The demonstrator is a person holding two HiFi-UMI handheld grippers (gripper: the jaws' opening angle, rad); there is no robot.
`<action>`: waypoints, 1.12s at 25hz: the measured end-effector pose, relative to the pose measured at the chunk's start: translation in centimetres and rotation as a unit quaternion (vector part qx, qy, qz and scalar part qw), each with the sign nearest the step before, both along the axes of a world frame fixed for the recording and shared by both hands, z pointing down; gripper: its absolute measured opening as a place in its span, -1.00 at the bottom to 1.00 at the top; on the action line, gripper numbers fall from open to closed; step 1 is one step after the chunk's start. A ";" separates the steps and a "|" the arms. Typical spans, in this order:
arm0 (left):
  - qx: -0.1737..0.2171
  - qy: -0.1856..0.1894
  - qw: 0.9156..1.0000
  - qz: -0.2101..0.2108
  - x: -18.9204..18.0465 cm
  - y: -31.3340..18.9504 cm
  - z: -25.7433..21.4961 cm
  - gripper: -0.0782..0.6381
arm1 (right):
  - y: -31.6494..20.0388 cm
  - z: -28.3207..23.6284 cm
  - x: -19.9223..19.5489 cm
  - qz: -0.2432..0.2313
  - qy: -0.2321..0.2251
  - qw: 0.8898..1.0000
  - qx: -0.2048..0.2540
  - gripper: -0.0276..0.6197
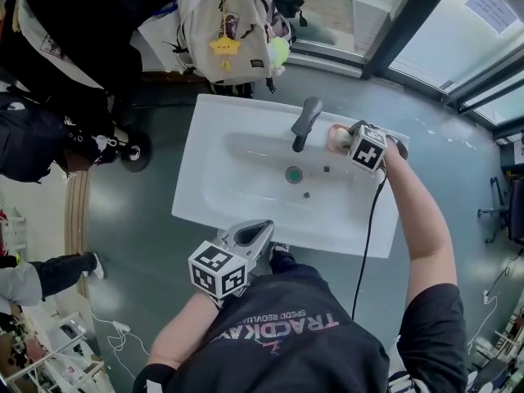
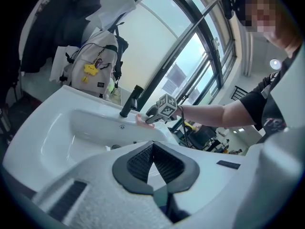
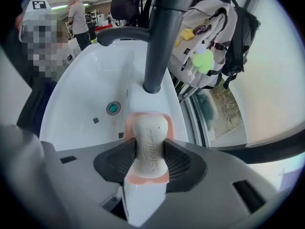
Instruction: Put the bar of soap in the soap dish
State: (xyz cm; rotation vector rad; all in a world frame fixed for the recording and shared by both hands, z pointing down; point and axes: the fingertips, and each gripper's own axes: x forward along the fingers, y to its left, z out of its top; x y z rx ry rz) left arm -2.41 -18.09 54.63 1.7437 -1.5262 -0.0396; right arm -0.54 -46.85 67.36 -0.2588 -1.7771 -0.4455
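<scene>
In the right gripper view a cream bar of soap (image 3: 149, 133) stands on edge between the pads of my right gripper (image 3: 149, 148), which is shut on it. The bar sits in or just over a pink soap dish (image 3: 145, 114); I cannot tell whether they touch. The dish (image 1: 333, 134) rests on the back ledge of the white sink (image 1: 205, 195), right of the dark faucet (image 1: 304, 121). My right gripper (image 1: 350, 140) covers most of it in the head view. My left gripper (image 1: 262, 231) is shut and empty at the sink's front edge, its pads (image 2: 143, 159) pressed together.
A green drain (image 1: 294, 174) and two small dark squares lie in the basin. A grey backpack (image 1: 225, 27) hangs behind the sink beside the window wall. A black cable (image 1: 368, 236) runs from my right gripper over the sink's front edge.
</scene>
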 end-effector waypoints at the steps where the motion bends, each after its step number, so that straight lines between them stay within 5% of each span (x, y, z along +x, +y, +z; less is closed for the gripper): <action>1: -0.001 0.001 1.000 -0.004 -0.1 0.1 0.0 -0.75 | 0.0 0.2 -0.1 -0.003 0.003 1.000 -0.001 -0.35; 16: -0.005 0.006 1.000 -0.022 -0.5 0.2 0.5 -0.75 | -0.4 1.2 -0.4 -0.031 0.032 0.999 -0.007 -0.34; 24: 0.000 0.001 1.000 -0.005 -0.4 -0.3 -0.1 -0.75 | -0.8 -0.9 0.0 -0.005 -0.018 1.000 -0.017 -0.34; 28: 0.006 -0.004 1.000 0.005 -0.8 0.0 -0.6 -0.75 | -1.0 -3.9 0.3 0.058 -0.098 0.993 -0.020 -0.46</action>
